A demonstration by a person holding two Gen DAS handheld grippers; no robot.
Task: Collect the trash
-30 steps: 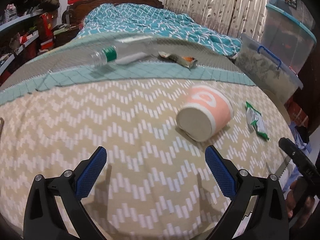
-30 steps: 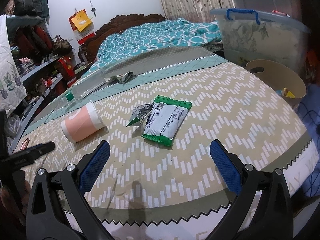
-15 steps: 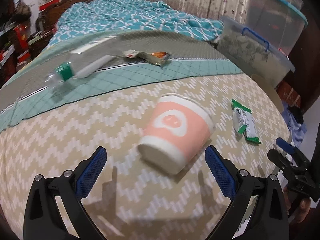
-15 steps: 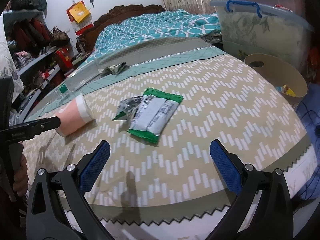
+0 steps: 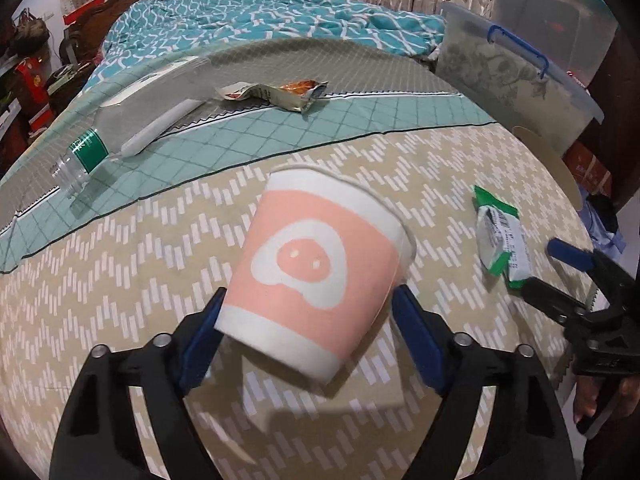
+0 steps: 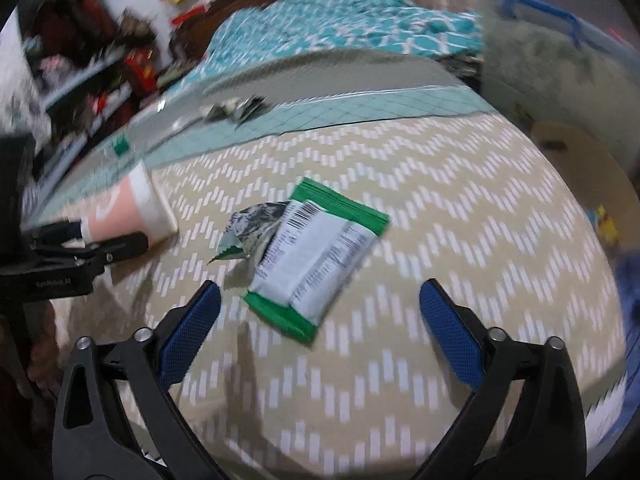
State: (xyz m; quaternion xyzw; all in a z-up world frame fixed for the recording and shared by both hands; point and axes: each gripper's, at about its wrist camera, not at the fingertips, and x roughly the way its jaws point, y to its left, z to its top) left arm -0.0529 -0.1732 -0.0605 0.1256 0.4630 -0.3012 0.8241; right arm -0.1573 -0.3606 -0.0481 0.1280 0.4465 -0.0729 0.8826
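I've got the left gripper (image 5: pixel 306 320) down over the pink paper cup (image 5: pixel 320 276), which lies on its side on the beige zigzag bedspread (image 5: pixel 120 280), base twd me, rim twd the headboard; jaws have just been closing and both blue pads (image 5: pixel 416 340) now sit against the cup's sides near the base, so I read it as clamped on the cup; in the right-wrist view the same cup (image 6: pixel 132 208) shows at far left w/ the left tool on it. Right gripper (image 6: pixel 320 320) hangs just short of the green-and-white snack wrapper (image 6: pixel 316 256), jaws apart w/ nothing btwn them, though they've just been narrowing too; wrapper lies flat on the spread, torn foil flap at its left end, approx centred ahead of the pads; that view is blurred, so fine detail is lost. From the left cam the wrapper (image 5: pixel 500 236) is right of the cup, w/ the right tool (image 5: pixel 576 280) just beside it. Further back on the teal quilted strip (image 5: pixel 280 128): a clear plastic bottle (image 5: pixel 132 128) w/ green label on its side, and a crumpled foil packet (image 5: pixel 280 94) next to it. A beige bin (image 6: pixel 580 168) stands off the bed's right edge, w/ a lidded clear storage tub (image 5: pixel 516 76) behind it.
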